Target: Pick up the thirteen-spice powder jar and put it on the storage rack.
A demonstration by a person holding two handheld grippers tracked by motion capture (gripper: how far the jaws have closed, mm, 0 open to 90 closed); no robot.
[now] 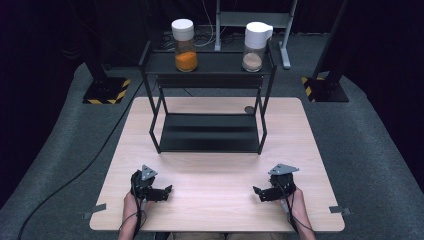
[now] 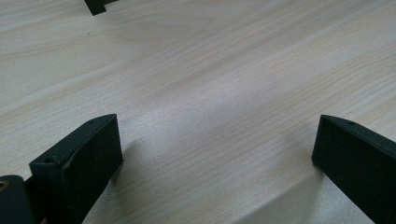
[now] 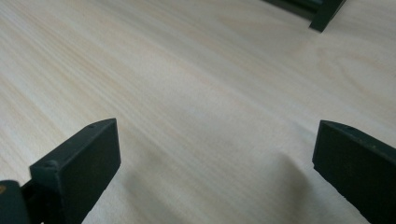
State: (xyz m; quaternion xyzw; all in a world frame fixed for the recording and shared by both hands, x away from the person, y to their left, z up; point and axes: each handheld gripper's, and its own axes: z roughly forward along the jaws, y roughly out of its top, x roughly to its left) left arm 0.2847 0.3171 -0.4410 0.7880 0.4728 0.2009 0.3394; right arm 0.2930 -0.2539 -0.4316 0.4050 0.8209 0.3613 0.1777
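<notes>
High view shows both grippers resting low on the near part of the table [image 1: 215,150], the left gripper [image 1: 165,192] at about 7 o'clock and the right gripper [image 1: 259,193] at about 5 o'clock, their jaws turned toward each other. At 12 o'clock stands a black two-tier rack [image 1: 210,132]. On its top shelf are the jar of orange powder [image 1: 185,46], toward 11 o'clock, and the jar of pale brown powder [image 1: 255,46], toward 1 o'clock, both upright, white-lidded and well apart from either gripper.

The likeliest trouble, as I judge it, lies in the reach. Each jar is tall, stands high on a narrow shelf, and has nothing behind it; a jaw that arrives off-centre or too high on the lid could tip it backward off the rack. The rack's upright posts flank both jars, so a wide approach could clip a post and shake the shelf.

In the left gripper view the left gripper [image 2: 215,140] has its jaws spread wide, bare wood between them, holding nothing. The right gripper view shows the right gripper [image 3: 215,140] the same way: jaws far apart, empty, hovering over or on the table, with a rack foot [image 3: 324,18] at 1 o'clock.
</notes>
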